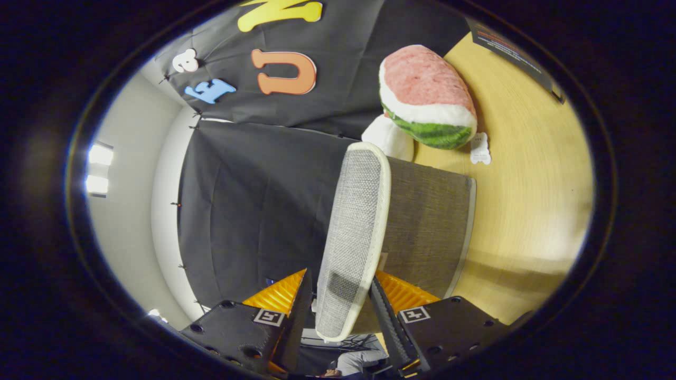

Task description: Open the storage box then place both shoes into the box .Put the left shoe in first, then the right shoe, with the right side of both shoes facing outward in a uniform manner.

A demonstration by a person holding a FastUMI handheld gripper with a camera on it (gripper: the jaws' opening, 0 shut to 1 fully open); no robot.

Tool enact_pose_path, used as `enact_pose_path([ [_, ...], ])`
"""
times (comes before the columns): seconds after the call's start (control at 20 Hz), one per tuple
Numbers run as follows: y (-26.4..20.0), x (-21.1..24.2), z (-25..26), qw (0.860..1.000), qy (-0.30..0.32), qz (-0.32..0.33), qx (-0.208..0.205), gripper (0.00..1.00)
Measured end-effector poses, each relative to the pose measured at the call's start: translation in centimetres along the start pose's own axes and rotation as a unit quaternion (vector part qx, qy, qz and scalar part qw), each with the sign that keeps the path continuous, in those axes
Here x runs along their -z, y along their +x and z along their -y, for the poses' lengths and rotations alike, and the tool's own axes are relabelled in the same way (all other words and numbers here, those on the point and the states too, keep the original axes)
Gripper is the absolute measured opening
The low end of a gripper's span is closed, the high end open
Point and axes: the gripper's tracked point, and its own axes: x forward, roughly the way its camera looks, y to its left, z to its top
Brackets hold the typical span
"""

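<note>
- Storage box: grey fabric body resting on the wooden table. The camera is rolled, so the tabletop runs up one side of the view and the box appears to lie sideways against it.
- Lid: grey woven panel with a pale trim, standing off the box body at an angle, so the box is judged partly open. Its long axis runs straight away from the fingers, near edge low between them, far edge up toward the toy.
- Key relation: the lid's near edge sits in the gap of the gripper, with one finger on each face. The fingers look clamped on that edge, though actual pad contact is hard to confirm from this angle.
- Judgement: the step in hand is swinging the lid away from the box body. The hinge line probably lies along the side where the lid meets the box, so the swing should carry the lid toward the black cloth.
- Room: open space between lid and cloth; nothing seen in that path.
- Watermelon plush toy: on the table beyond the box's far end, close to it, with a small white tag beside it. Not in the swing path.
- Shoes: none located from here.
</note>
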Motion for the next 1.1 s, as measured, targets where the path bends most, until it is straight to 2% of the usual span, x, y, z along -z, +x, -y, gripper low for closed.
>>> enact_pose_path([
  [0.05,0.0,-0.4,0.7,0.999,-0.009,0.018,0.032,0.28],
  [0.1,-0.3,-0.9,0.8,0.999,-0.011,0.017,0.042,0.17],
  [0.15,-0.5,-0.8,0.1,0.999,-0.01,0.015,0.034,0.07],
  [0.2,0.8,-0.9,0.6,0.998,-0.019,0.018,0.051,0.07],
  [0.3,0.0,-0.6,-0.2,0.998,-0.028,0.02,0.053,0.0],
  [0.65,0.9,-2.2,-8.5,0.993,-0.099,0.022,0.058,0.0],
  [0.85,5.0,-2.4,-14.4,0.985,-0.161,0.011,0.06,0.0],
  [1.1,10.6,-3.5,-17.7,0.981,-0.18,0.014,0.065,0.02],
])
